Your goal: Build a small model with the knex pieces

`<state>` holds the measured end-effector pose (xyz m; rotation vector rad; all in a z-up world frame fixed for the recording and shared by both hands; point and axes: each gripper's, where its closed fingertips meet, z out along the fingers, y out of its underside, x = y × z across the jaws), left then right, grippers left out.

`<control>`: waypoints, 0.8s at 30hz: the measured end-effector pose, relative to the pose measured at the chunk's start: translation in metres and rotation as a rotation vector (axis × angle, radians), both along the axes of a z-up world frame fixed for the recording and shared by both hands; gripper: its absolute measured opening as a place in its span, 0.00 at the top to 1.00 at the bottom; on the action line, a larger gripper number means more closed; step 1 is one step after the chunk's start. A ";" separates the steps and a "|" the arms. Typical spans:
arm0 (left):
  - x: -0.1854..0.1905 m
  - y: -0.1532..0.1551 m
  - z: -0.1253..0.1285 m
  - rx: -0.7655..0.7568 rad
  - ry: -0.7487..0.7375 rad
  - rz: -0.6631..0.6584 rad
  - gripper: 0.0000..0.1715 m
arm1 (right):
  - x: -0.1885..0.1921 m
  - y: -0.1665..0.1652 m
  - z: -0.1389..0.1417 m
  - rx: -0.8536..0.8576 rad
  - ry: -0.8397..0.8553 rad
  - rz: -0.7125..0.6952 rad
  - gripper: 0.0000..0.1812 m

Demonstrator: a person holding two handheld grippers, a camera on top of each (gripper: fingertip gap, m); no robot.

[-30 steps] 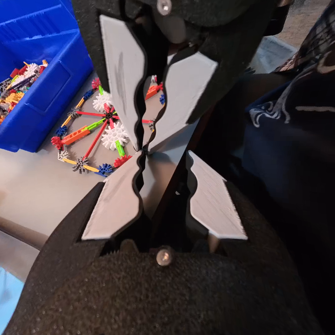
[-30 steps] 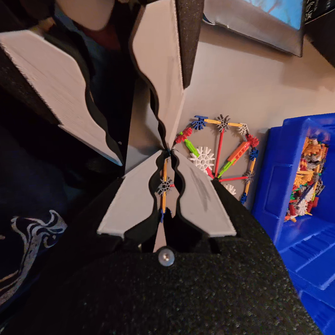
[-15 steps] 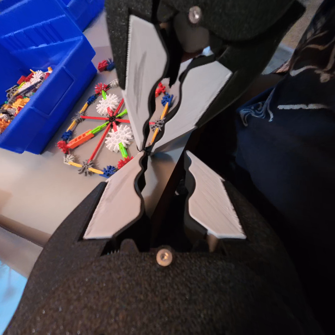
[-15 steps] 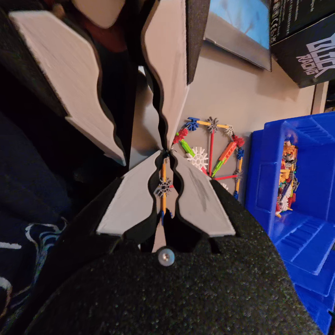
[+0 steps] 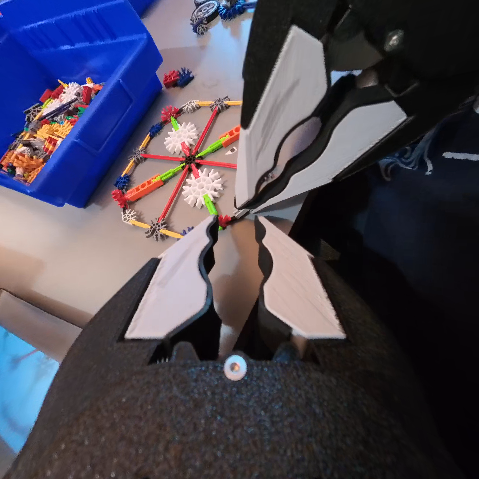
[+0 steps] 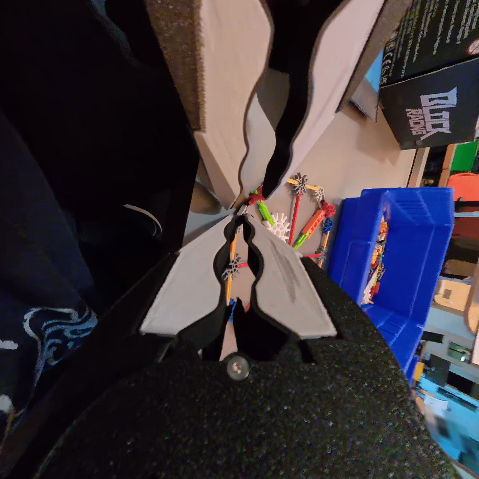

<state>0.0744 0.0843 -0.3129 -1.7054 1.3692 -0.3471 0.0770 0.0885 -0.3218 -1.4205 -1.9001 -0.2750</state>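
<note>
A flat rod-and-connector wheel (image 5: 190, 159) is laid on the bench (image 5: 64, 246), just beside a blue bin (image 5: 108, 108) filled with loose pieces. The left gripper (image 5: 236, 223) is held at the wheel's near rim, jaws parted narrowly, with a red connector (image 5: 224, 220) set between the tips but not clamped. The right gripper (image 6: 239, 219) is met tip to tip with it, jaws nearly closed; a rim piece appears pinched at the tips, though this is partly hidden.

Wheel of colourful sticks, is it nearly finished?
Done: the colourful plastic rod wheel has hub, spokes and far rim joined. In hand: right claw pinches a small grey piece by the red plastic connector; left claw open around it. Left: unclear, near rim hidden.
</note>
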 end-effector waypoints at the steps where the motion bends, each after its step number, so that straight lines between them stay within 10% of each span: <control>1: 0.000 0.000 0.000 0.003 0.002 0.003 0.84 | 0.000 0.000 0.000 0.014 -0.019 0.012 0.98; 8: 0.000 0.002 -0.001 0.013 0.030 0.003 0.85 | 0.000 0.000 0.000 0.093 -0.166 0.077 0.97; 24: -0.005 0.020 0.005 -0.008 0.213 -0.109 0.85 | 0.010 0.001 0.012 -0.325 0.161 -0.109 0.96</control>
